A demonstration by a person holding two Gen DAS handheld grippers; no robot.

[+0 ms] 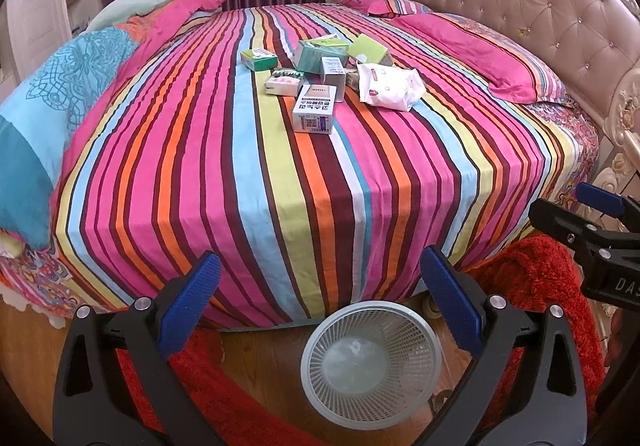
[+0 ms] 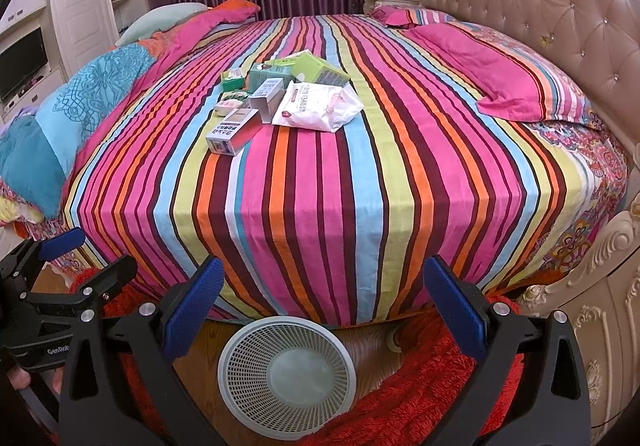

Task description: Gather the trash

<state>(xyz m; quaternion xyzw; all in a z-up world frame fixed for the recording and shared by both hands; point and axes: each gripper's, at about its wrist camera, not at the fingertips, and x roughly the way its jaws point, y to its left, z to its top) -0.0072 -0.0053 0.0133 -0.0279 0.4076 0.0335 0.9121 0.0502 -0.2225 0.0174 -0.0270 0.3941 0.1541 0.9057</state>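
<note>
Striped bed [image 1: 304, 173] bears trash boxes [image 1: 314, 107] — both claws (left [image 1: 320, 310], right [image 2: 323, 310]) gape wide, empty, above basket [image 1: 370, 360].

Striped bedspread [image 1: 280, 173] bare before box pile [image 1: 320, 81]; basket [image 1: 370, 360] apparently unobstructed.

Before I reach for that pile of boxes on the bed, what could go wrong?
1. The boxes overlap and lean on each other, so pulling one may scatter the rest.
2. The white wipes packet is soft and may slip from the right gripper.
3. The mesh basket sits on the floor below the bed edge, so a drop from high up may miss it.
</note>
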